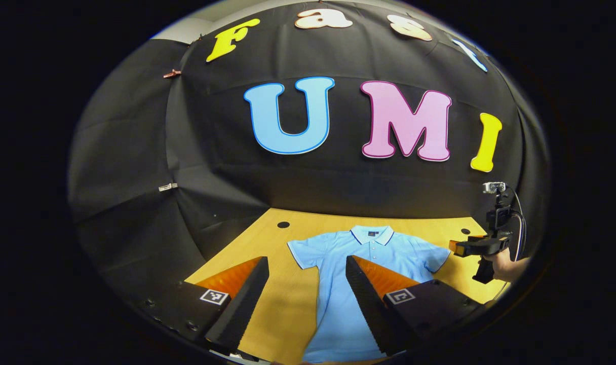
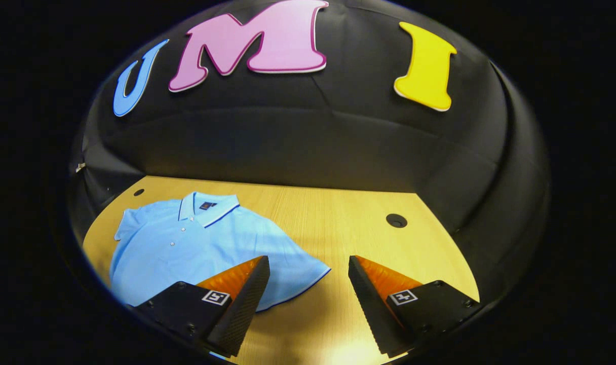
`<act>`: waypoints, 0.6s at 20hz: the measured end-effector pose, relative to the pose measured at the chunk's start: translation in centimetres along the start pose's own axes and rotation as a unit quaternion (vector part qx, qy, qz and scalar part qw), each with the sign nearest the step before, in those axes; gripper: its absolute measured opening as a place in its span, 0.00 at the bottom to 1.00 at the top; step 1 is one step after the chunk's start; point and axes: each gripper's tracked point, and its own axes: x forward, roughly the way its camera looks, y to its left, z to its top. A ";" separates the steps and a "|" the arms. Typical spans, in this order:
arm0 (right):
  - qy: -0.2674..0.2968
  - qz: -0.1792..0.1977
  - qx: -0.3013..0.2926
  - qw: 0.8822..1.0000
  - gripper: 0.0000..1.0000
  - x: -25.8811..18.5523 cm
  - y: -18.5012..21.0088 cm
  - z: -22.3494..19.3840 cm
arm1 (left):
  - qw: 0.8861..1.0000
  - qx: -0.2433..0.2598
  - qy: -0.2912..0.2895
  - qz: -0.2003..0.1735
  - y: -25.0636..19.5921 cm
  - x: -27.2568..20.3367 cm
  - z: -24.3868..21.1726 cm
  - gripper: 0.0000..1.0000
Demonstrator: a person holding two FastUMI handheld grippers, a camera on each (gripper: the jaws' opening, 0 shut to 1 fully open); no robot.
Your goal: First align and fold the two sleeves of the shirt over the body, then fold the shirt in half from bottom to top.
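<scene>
In the left gripper view, the left gripper [image 1: 307,284] fills the bottom of the frame with its fingers wide apart and nothing between them. A light blue shirt [image 1: 361,263] lies flat on the wooden table [image 1: 287,304] in the lower middle, collar toward the wall, both short sleeves spread out to the sides. At the right edge, the right gripper [image 1: 457,247] hangs beside the shirt's sleeve, held by a hand [image 1: 505,264]; from here I cannot tell how its fingers stand.

In the right gripper view, the right gripper [image 2: 308,284] sits at the bottom, fingers wide apart above the bare table [image 2: 338,223]. The shirt [image 2: 196,243] lies at lower left, its near sleeve reaching to the gripper's left finger [image 2: 242,299]. A dark round hole [image 2: 396,220] shows in the table at right of centre.
</scene>
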 end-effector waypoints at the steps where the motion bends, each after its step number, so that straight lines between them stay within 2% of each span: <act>1: 0.005 0.006 0.010 1.000 0.98 0.6 0.1 -0.2 | 1.000 0.001 0.008 -0.001 0.0 0.4 -0.1 0.96; 6: 0.029 0.003 0.017 0.999 0.97 4.2 -0.8 -1.3 | 1.000 0.018 0.009 -0.003 0.0 1.7 0.8 0.96; 12: 0.075 0.007 0.059 0.995 0.97 6.9 -1.5 -3.4 | 0.999 0.038 0.018 -0.013 -0.6 2.6 0.4 0.97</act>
